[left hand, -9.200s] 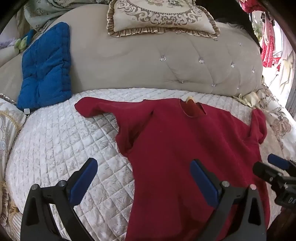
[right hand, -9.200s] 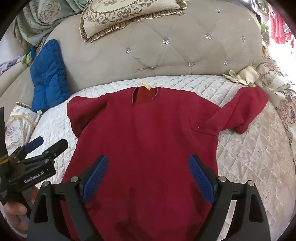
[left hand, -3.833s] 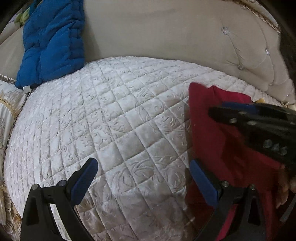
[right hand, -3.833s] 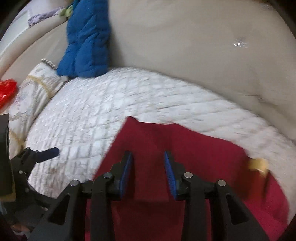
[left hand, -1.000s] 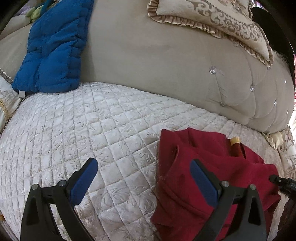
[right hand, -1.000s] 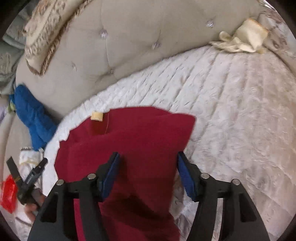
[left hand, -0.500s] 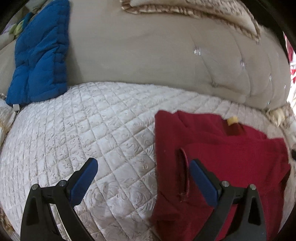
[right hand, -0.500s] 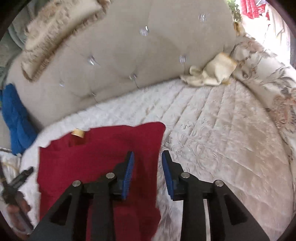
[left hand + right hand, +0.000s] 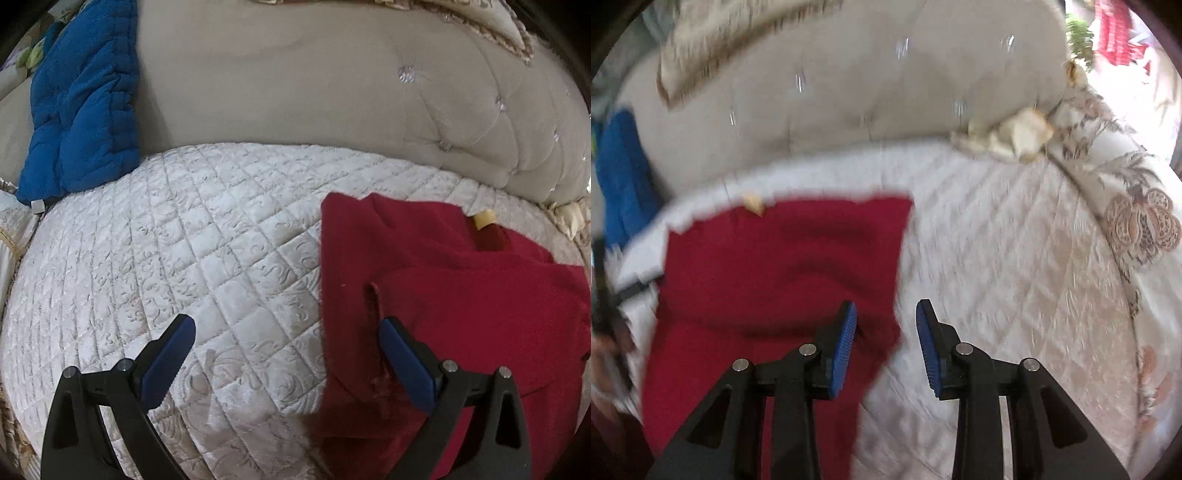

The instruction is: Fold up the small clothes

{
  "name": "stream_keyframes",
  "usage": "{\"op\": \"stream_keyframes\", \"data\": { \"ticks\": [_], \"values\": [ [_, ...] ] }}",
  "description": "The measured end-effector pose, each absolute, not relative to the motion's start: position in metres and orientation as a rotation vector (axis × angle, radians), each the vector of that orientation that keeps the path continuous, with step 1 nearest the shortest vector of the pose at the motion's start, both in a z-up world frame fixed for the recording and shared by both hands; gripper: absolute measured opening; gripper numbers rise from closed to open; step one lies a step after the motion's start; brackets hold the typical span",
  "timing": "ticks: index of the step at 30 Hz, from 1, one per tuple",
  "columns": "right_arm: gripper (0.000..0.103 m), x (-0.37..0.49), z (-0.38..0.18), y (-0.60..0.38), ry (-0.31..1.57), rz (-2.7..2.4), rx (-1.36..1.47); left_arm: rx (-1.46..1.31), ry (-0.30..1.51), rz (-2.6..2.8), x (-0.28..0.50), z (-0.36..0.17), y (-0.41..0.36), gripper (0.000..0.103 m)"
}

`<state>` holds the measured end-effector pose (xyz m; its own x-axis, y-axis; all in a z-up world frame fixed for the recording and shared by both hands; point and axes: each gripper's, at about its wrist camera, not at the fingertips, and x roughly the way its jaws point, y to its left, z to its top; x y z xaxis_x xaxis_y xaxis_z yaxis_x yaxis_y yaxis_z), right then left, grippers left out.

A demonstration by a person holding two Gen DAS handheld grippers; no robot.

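Shirt: I saw one red shirt [image 9: 454,295], lying on the quilt [image 9: 192,251] with its sides folded in to a narrow panel, yellow neck tag [image 9: 484,218] at the far end by the sofa back [image 9: 295,85].
Left gripper: my left gripper [image 9: 284,354] was spread wide, gripping nothing; its right finger hung over the shirt's left edge and its left finger over bare quilt, so the shirt lay ahead and to the right.
Right gripper: my right gripper [image 9: 886,332] stood partly open, with nothing between the pads; the shirt's [image 9: 775,269] right edge lay just under and left of its left finger, the right finger over quilt [image 9: 1015,258]. That view was blurred, so I could not tell whether the finger touched the cloth.
Count: one shirt, one blue cushion [image 9: 81,103] at the far left, one cream cloth [image 9: 1015,136] at the far right, two grippers.
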<state>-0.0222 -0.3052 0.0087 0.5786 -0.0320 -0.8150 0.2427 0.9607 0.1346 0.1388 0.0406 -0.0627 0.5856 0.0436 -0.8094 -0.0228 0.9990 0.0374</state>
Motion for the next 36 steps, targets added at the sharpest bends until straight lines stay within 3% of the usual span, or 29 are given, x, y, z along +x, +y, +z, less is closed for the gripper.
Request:
{"op": "stream_keyframes", "data": {
  "ticks": [4,6,9,16,18,21,22,23,24,29,33,36],
  "values": [
    [0.011,0.003,-0.011,-0.292,1.012,-0.125,0.175,0.007,0.917,0.026,0.137,-0.056,0.04,0.101],
    [0.0,0.004,-0.035,-0.286,1.12,-0.144,0.113,-0.005,0.921,0.019,0.136,-0.055,0.041,0.101],
    [0.0,-0.018,-0.033,-0.277,1.074,-0.145,0.032,-0.002,0.927,0.005,0.136,-0.056,0.037,0.101],
    [0.005,-0.004,-0.001,-0.293,0.94,-0.16,0.162,0.04,0.941,0.012,0.136,-0.062,0.029,0.101],
    [0.013,0.021,-0.014,-0.297,0.98,-0.179,0.178,0.039,0.952,0.014,0.138,-0.065,0.029,0.102],
    [0.014,0.042,-0.033,-0.315,1.025,-0.256,0.265,0.033,0.96,0.01,0.139,-0.067,0.03,0.101],
    [0.013,0.044,-0.037,-0.321,1.031,-0.261,0.303,0.034,0.961,0.009,0.14,-0.068,0.03,0.101],
    [0.002,0.045,-0.039,-0.323,1.033,-0.233,0.323,0.034,0.964,0.009,0.141,-0.069,0.029,0.101],
    [0.0,0.043,-0.039,-0.322,1.019,-0.214,0.312,0.033,0.97,0.006,0.141,-0.07,0.029,0.101],
    [0.0,0.035,-0.042,-0.321,0.989,-0.242,0.234,0.029,0.98,0.0,0.142,-0.073,0.027,0.102],
    [0.002,0.003,-0.01,-0.312,0.895,-0.255,0.251,0.018,0.969,-0.002,0.14,-0.069,0.029,0.101],
    [0.002,-0.007,-0.021,-0.294,1.001,-0.227,0.163,0.002,0.959,-0.002,0.137,-0.065,0.031,0.101]
  ]
}}
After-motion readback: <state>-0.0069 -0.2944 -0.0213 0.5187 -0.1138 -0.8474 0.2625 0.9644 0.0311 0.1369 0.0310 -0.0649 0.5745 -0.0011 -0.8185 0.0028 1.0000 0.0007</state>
